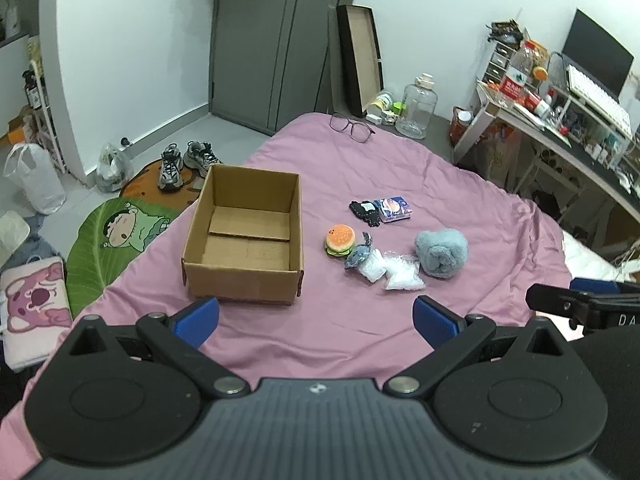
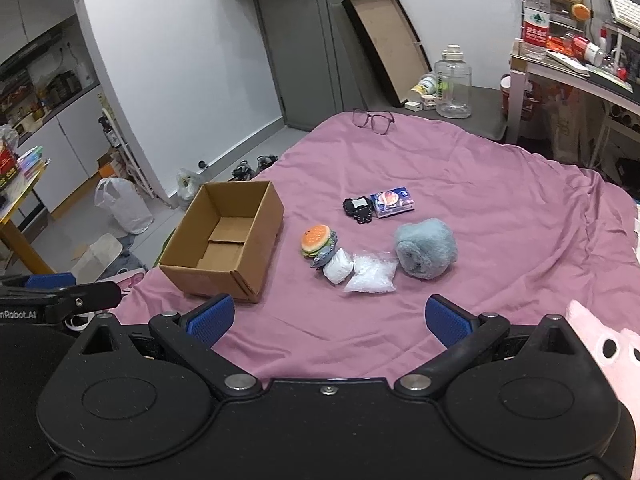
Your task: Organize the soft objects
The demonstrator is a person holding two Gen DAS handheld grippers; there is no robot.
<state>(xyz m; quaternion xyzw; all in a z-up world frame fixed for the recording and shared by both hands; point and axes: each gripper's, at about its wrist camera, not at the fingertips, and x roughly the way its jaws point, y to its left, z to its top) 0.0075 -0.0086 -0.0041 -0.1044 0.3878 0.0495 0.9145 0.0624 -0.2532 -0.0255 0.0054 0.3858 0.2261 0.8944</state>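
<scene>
Hovering wide-open and empty, both grippers (image 1: 316, 320) (image 2: 330, 318) face the toys (image 1: 339, 241) laid beside the empty box (image 1: 244, 240) for loading

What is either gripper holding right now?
Nothing. The left gripper and right gripper are both open and empty above the sheet.

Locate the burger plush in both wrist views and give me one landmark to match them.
Left wrist view: burger plush lies just right of centre, to the right of the cardboard box.
Right wrist view: burger plush lies at centre, again to the right of the cardboard box.
Shared landmark: the glasses at the far edge of the pink sheet.
</scene>
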